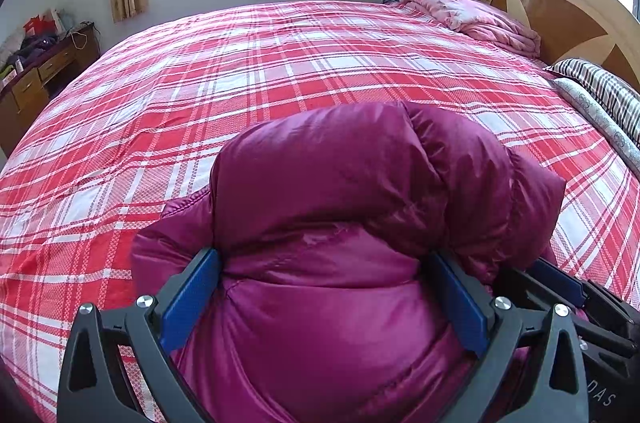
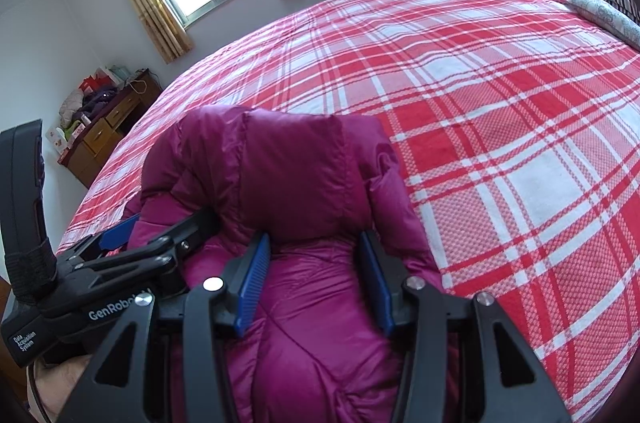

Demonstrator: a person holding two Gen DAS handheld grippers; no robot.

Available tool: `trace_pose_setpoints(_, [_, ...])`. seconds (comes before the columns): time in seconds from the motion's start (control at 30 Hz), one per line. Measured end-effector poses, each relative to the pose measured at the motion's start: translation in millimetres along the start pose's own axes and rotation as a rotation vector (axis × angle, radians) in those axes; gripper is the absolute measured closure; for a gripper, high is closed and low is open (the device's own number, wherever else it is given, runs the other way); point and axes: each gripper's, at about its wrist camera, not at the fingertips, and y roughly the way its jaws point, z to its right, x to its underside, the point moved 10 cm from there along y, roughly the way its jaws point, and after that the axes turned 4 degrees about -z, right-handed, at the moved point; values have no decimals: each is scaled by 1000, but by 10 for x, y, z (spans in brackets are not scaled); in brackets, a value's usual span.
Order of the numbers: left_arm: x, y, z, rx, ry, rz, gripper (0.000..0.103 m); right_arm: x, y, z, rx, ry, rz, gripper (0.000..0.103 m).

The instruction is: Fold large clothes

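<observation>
Jacket (image 1: 360,191): lying bunched at lower centre on the plaid bed (image 1: 240,83), likely mid-fold.
Left gripper (image 1: 324,299): jaws clamping puffy fabric, keeping the fold.
Right gripper (image 2: 314,287): jaws pinching the same bulk alongside.

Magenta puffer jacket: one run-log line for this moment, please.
jacket: bunched on plaid bed | left hand-held gripper: shut on jacket | right hand-held gripper: shut on jacket
</observation>
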Motion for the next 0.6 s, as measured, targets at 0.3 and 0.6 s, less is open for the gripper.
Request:
trace_pose_setpoints(0.3, [301, -842, -545, 136, -178, 110, 1, -183, -654, 178, -22, 2, 107, 1])
trace_pose_setpoints(0.6, [805, -667, -551, 366, -302, 6, 1, 136, -301, 288, -124, 46, -107, 14])
